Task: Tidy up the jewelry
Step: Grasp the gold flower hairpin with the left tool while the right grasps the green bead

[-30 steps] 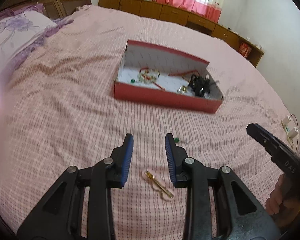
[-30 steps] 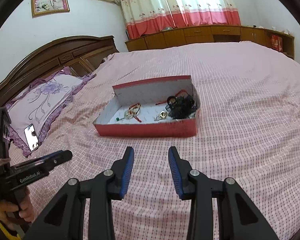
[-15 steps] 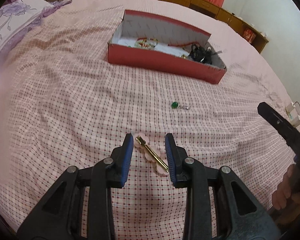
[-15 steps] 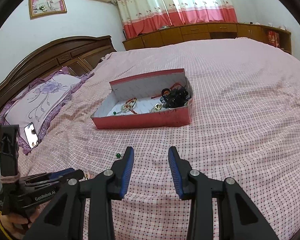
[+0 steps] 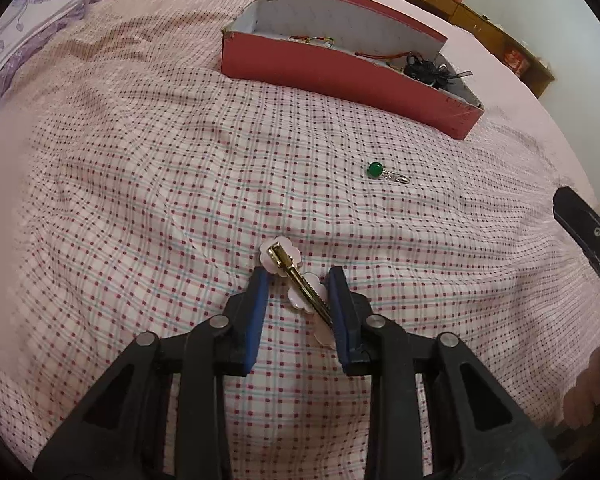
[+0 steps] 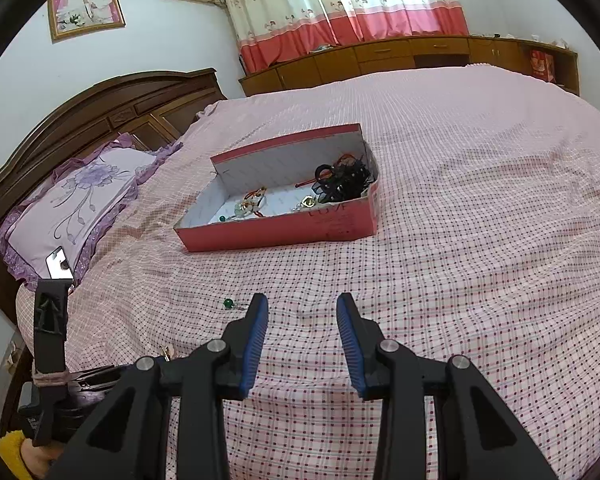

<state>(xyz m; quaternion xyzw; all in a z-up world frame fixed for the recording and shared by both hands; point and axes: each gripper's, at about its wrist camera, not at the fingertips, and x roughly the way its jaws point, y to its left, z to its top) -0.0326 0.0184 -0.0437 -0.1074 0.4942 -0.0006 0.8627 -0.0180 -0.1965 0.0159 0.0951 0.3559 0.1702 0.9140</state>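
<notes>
Left wrist view shows the left gripper low in the frame with its jaws spread wide. A gold hair clip with pale pink flowers lies on the checked bedspread between the blue pads, its far end sticking out past the tips. The clip looks very near the pad on the right side (touching or not, I cannot tell). A green bead pendant lies alone on the bedspread, right of the middle, between the clip and the red box in the upper part of the frame.

Right wrist view shows the right gripper at the bottom middle, jaws spread and holding nothing. The same bead sits just left of its left pad. The red box sits in the middle of the frame, with bracelets and a black hair tie inside. A purple pillow lies at the left, with a phone at its lower edge.
</notes>
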